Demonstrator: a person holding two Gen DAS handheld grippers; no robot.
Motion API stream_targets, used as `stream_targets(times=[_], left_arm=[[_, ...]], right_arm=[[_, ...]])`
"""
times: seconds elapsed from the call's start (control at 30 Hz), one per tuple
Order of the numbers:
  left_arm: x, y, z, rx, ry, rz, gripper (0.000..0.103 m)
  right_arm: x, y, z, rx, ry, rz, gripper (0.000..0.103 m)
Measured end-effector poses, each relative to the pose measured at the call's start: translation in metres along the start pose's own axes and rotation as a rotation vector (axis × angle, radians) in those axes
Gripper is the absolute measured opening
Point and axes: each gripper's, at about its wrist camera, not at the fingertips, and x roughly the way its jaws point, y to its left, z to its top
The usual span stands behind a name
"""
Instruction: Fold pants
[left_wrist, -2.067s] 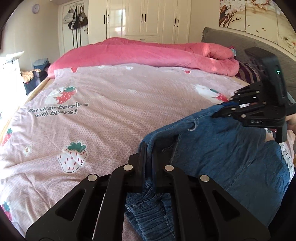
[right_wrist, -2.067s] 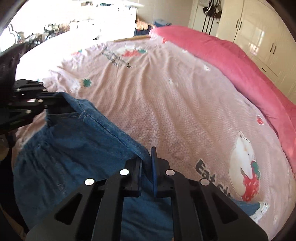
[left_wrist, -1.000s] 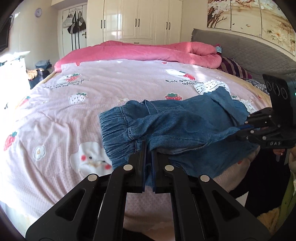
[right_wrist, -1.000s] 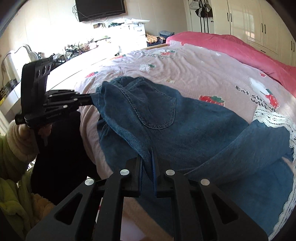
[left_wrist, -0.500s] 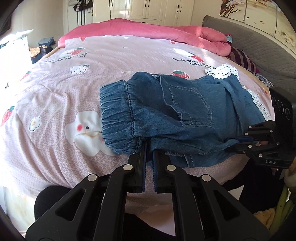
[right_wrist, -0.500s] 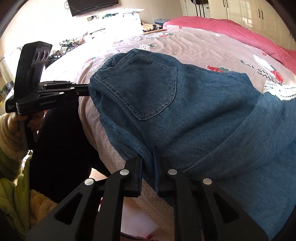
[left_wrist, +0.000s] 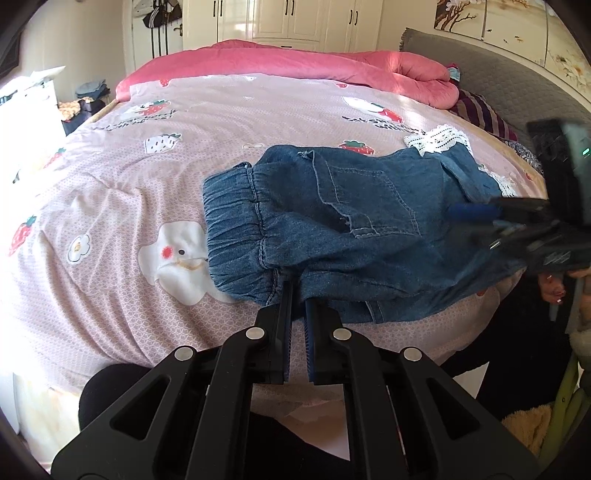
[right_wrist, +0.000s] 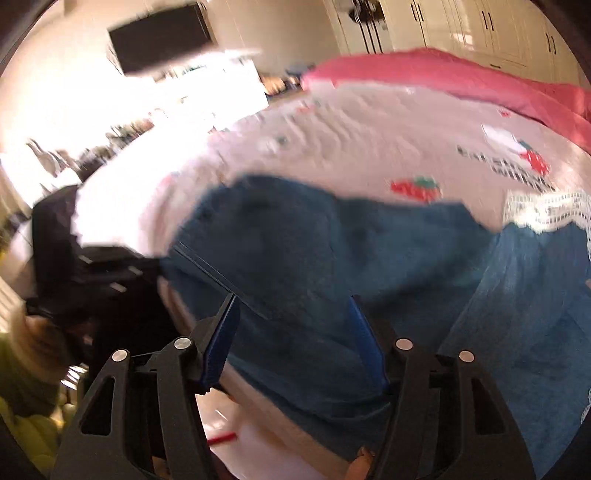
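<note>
Two grippers, one change: the right gripper (right_wrist: 293, 343) has just been opening; its blue-padded fingers (right_wrist: 221, 343) now stand well apart, and the denim lies under and between them without being pinched.
Earlier grip: half a second ago those same jaws were closed on the near edge of the pants, so that side has been let go.
Left gripper: the left gripper (left_wrist: 297, 314), lower centre of its own view, has its jaws nearly together, clamped on the hem of the pants just below the elastic waistband (left_wrist: 232, 229).
Pants now: the pants (left_wrist: 369, 229) lie across the near edge of the bed (left_wrist: 147, 177), waistband toward frame left, back pocket up, lace-trimmed cuff (left_wrist: 439, 138) at upper right.
Compared with two seconds ago: then the garment hung lifted between both grippers; now it is laid down on the quilt.
Right view quality: heavily blurred, so fine contact at the pads cannot be told.
Meaning for the task: laying out looks done on the right side; the left corner seems next to release, then a fold can start.
Risk: the near hem overhangs the bed edge and might slide.
</note>
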Motion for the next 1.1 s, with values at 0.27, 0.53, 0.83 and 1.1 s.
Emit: stream_targets(times=[0.27, 0.53, 0.83, 1.1], left_arm=[[-0.016, -0.004, -0.005, 0.024, 0.015, 0.013, 0.019], [-0.047, -0.018, 0.031, 0.027, -0.11, -0.044, 0.034], [0.053, -0.049, 0.035, 0.076, 0.081, -0.035, 0.001], [0.046, -0.033, 0.032, -0.032, 0.029, -0.125, 0.004]], right_arm=[[0.012, 0.02, -0.025, -0.132, 0.019, -0.108, 0.046], [0.011, 0.014, -0.024, -0.103, 0.0, -0.077, 0.051], [-0.014, 0.004, -0.032, -0.019, -0.004, -0.022, 0.052], [-0.042, -0.01, -0.021, 0.053, -0.095, 0.062, 0.054]])
